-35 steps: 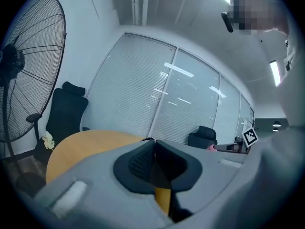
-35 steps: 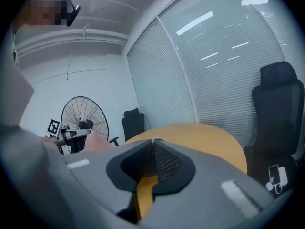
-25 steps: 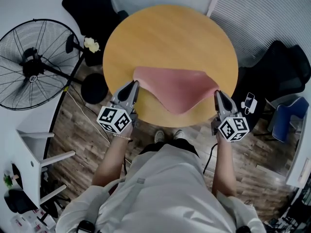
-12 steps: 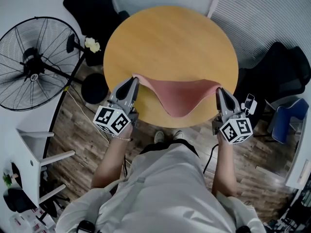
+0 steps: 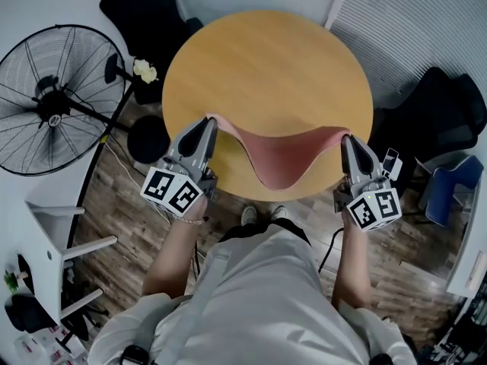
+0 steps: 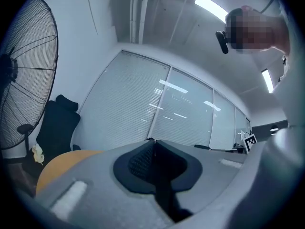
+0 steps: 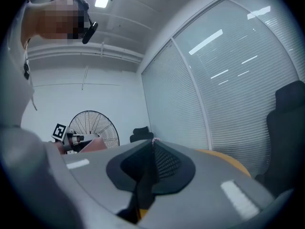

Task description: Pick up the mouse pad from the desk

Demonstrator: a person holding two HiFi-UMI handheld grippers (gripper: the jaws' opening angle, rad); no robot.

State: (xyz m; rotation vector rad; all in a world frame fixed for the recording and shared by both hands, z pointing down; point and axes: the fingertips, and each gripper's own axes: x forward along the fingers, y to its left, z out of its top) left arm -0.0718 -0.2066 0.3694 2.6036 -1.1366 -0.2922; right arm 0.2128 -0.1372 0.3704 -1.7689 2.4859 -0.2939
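Note:
The pink mouse pad [image 5: 278, 158] hangs in a sag over the near half of the round wooden desk [image 5: 266, 59], held by two corners. My left gripper [image 5: 208, 122] is shut on its left corner, and my right gripper [image 5: 345, 138] on its right corner. In the left gripper view the jaws [image 6: 152, 142] meet, with only a thin edge of pad at the tip. The right gripper view shows shut jaws [image 7: 153, 142], the pink pad [image 7: 93, 145] stretching off to the left, and the other gripper's marker cube [image 7: 59, 130] beyond it.
A standing fan [image 5: 53, 101] and its round base [image 5: 148, 139] are left of the desk. Black chairs stand at the back [image 5: 141, 6] and right [image 5: 437, 105]. A phone [image 5: 390, 162] lies on the floor at right. A white shelf [image 5: 53, 226] is at lower left.
Both grippers have risen with the pad's corners. The pad, lying partly flat on the desk before, now hangs between them in a deeper fold.

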